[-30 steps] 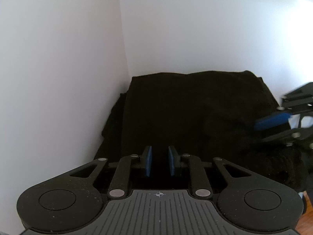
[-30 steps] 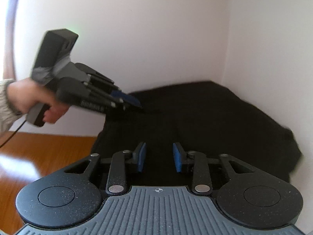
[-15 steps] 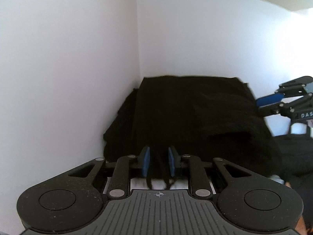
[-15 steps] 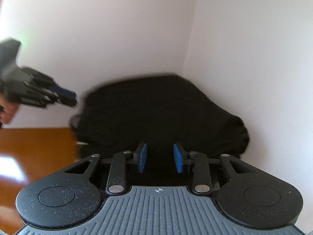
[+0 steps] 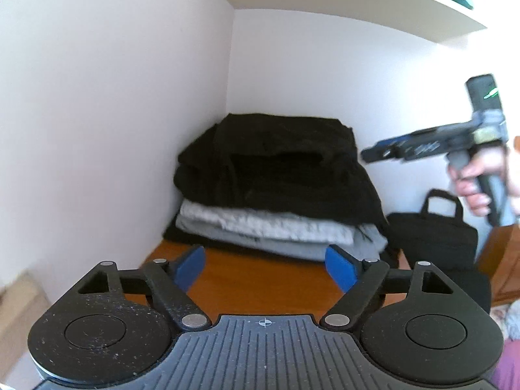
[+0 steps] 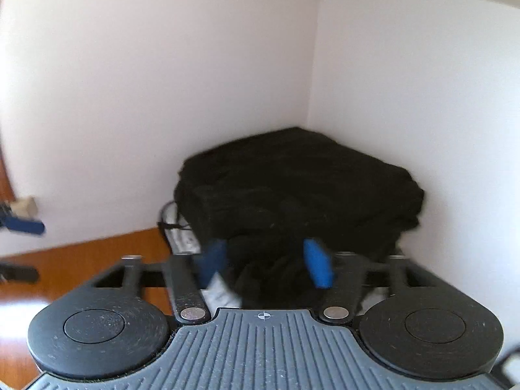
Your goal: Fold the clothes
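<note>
Both grippers, left gripper (image 5: pixel 266 268) and right gripper (image 6: pixel 265 265), spread empty; grey clothes (image 5: pixel 276 230) under black stack (image 5: pixel 276 165) clear only from left.

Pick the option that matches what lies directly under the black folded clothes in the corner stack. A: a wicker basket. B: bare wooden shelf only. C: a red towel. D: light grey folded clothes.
D: in the left wrist view, the light grey folded clothes lie between the black folded clothes on top and the wooden shelf below.
</note>
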Demonstrator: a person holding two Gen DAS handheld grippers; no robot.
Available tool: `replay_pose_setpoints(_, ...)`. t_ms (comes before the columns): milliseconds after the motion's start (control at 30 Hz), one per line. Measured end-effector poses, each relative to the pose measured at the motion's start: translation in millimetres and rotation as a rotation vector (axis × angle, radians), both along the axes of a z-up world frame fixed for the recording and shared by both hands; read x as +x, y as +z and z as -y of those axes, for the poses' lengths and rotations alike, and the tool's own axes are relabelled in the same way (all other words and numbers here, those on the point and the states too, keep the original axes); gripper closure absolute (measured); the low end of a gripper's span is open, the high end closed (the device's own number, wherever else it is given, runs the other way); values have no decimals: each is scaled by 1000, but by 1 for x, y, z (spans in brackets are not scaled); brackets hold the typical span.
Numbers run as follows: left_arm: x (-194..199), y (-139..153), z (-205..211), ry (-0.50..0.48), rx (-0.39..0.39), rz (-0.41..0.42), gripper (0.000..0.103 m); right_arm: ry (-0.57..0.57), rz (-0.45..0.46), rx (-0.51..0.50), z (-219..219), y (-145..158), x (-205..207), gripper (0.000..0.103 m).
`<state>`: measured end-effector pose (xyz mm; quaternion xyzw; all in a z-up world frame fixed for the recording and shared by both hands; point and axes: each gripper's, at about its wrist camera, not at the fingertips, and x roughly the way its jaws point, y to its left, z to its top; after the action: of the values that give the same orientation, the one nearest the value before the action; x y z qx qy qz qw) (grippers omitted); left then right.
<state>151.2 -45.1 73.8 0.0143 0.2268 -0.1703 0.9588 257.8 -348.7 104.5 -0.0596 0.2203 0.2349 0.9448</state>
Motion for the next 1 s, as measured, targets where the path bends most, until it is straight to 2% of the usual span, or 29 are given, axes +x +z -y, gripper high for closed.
replay_pose_setpoints(67,-13,-10,-3,-2,-9,-5,12,-9,10,25,-10,-9,-34,20)
replay_pose_setpoints(100,-19,-15,-4,-3,-14,-8,4,-12,10,24,-18,-16,-50,13)
replay_pose_setpoints(133,-26,-20,-6,-3,-20,-11,0,-18,10,23,-28,-25,-64,9)
replay_pose_setpoints(167,-30,-28,-7,1,-34,-21,0,-32,13,22,-38,-36,-77,2)
replay_pose_setpoints(200,-34,-35,-8,5,-49,-32,0,-50,10,24,-48,-46,-88,1)
replay_pose_setpoints(367,-30,-56,-6,12,-59,-88,0,-181,-64,49,-71,-90,-129,0)
replay_pose_setpoints(500,-26,-71,-7,46,-35,-139,0,-274,-120,45,-84,-107,-147,0)
replay_pose_setpoints(767,-26,-96,-8,62,35,-200,0,-361,-189,89,-97,-131,-142,0)
replay_pose_setpoints(867,-24,-100,-7,63,39,-225,0,-391,-204,99,-103,-135,-137,0)
replay_pose_setpoints(933,-24,-103,-3,67,69,-234,0,-431,-219,124,-102,-136,-137,0)
replay_pose_setpoints(1000,-24,-106,4,71,117,-230,0,-472,-231,101,-104,-137,-136,0)
